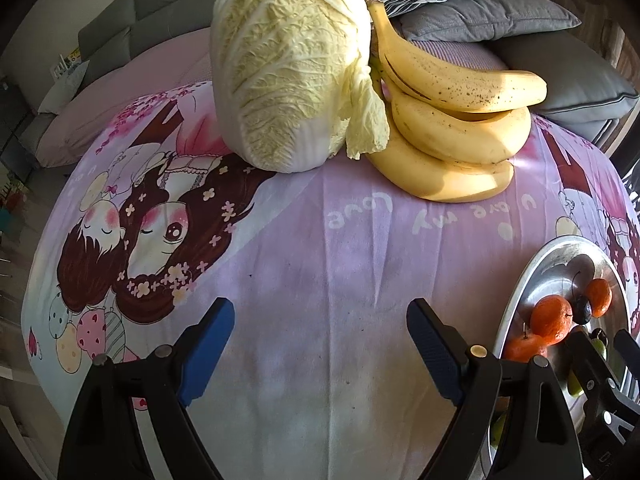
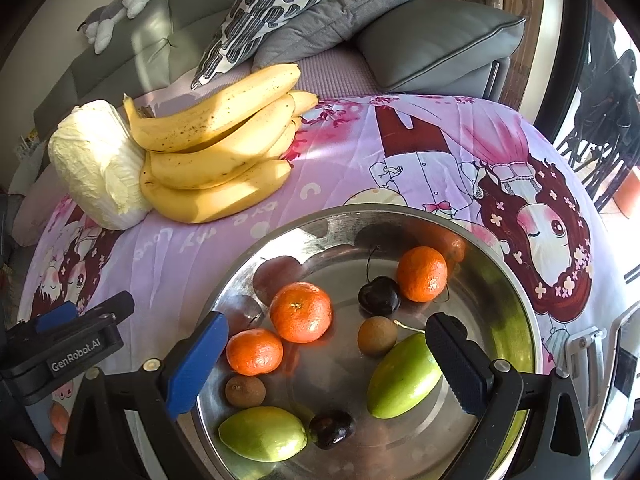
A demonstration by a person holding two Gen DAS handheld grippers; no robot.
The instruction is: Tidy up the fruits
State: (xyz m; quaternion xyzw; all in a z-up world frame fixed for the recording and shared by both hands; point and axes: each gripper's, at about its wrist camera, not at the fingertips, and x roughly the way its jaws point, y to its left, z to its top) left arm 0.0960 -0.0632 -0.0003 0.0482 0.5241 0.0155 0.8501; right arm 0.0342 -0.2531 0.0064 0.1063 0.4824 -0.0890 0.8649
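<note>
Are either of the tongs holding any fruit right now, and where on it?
Nothing is held. The left tongs stand open over bare cloth; the right tongs stand open above the metal bowl, gripping none of the fruit.

Read "GenRobot.AI" in pale letters on the black body of the left gripper (image 2: pixel 64 344), at the lower left of the right wrist frame. Found "Love" and, less surely, "my" printed upside down in white on the purple cartoon cloth (image 1: pixel 360 216) over the desk, mid-frame in the left wrist view; same lettering seen partly at left in the right wrist view. Nothing else legible.
</note>
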